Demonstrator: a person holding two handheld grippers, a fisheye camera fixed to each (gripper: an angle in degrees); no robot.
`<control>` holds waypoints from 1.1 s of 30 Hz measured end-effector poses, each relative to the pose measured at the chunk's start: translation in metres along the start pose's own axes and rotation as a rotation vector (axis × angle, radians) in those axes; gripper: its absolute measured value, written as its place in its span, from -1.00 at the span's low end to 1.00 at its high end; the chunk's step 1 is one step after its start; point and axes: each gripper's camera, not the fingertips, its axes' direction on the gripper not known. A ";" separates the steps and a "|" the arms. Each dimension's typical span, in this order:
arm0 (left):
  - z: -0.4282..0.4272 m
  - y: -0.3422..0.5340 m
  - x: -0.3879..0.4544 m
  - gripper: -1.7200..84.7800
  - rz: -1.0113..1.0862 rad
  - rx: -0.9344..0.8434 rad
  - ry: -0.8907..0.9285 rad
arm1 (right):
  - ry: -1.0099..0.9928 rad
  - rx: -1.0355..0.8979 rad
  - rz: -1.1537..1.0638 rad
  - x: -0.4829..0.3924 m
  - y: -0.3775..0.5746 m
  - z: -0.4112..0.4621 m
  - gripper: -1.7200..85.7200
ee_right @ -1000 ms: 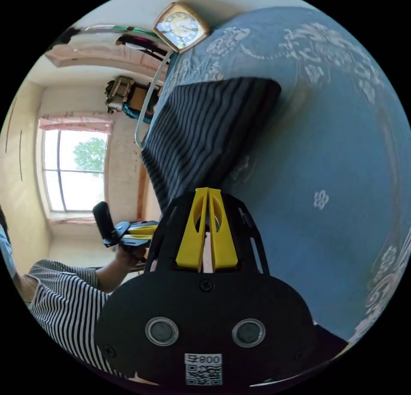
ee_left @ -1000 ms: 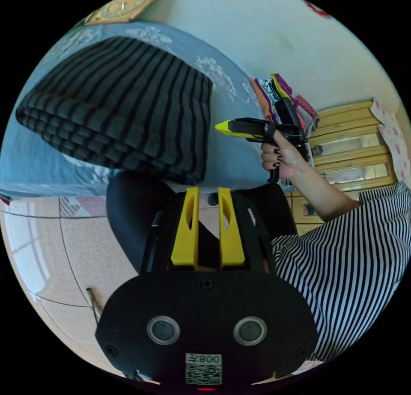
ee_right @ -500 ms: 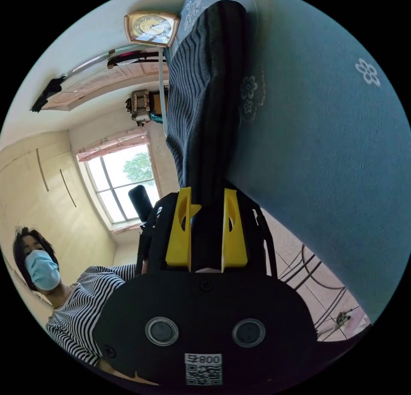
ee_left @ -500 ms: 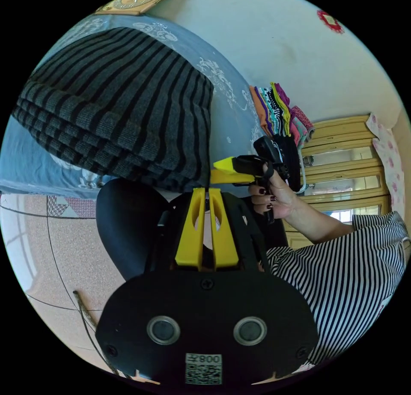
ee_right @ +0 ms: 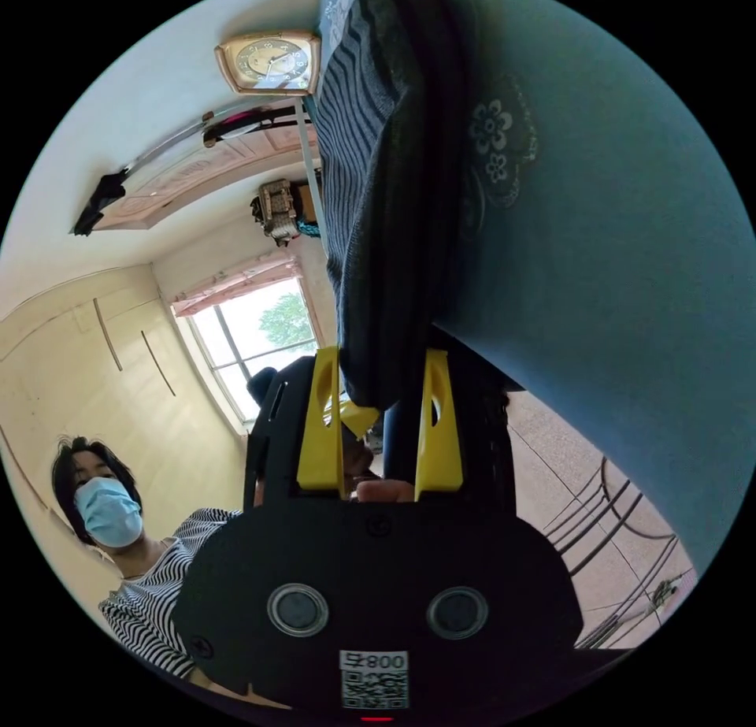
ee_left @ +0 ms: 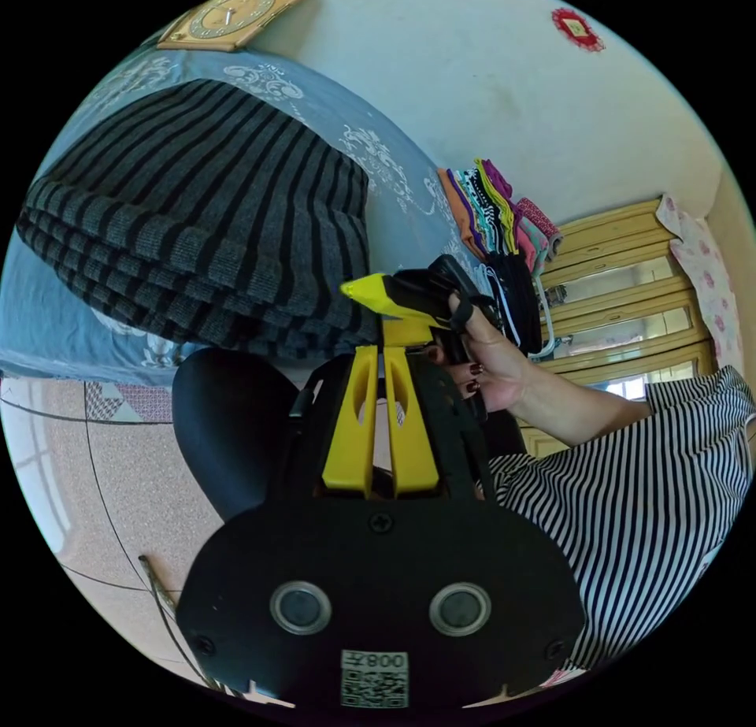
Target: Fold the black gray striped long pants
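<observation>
Jaws spread, right gripper point(ee_right: 379, 357) straddling folded pants point(ee_right: 394, 207) (edge-on); left gripper point(ee_left: 382, 353) closed

text: none legible | clock point(ee_right: 268, 62): dial too small to read | tool tag: unreadable
</observation>
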 end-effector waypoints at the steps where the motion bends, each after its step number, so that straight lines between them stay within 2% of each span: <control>1: 0.004 0.004 -0.004 -0.93 0.000 0.004 0.006 | -0.009 -0.006 0.007 0.004 -0.003 0.006 -0.63; 9: 0.015 0.038 -0.045 -0.91 -0.009 0.022 0.072 | -0.009 -0.027 0.029 0.020 -0.008 0.026 -0.73; 12: -0.004 0.065 -0.080 -0.86 -0.089 0.143 0.103 | 0.012 -0.027 0.005 0.014 -0.008 0.027 -0.75; 17: -0.034 0.119 -0.175 -0.70 -0.346 0.453 0.275 | -0.031 -0.030 -0.014 0.005 -0.009 0.028 -0.77; 20: -0.035 0.139 -0.221 -0.63 -0.461 0.581 0.370 | -0.067 -0.025 -0.032 -0.003 -0.009 0.026 -0.78; 28: -0.043 0.147 -0.291 -0.51 -0.596 0.776 0.521 | -0.046 -0.036 -0.068 -0.013 -0.008 0.028 -0.78; 33: -0.063 0.131 -0.308 -0.47 -0.615 0.760 0.497 | -0.046 -0.037 -0.052 -0.001 0.000 0.029 -0.78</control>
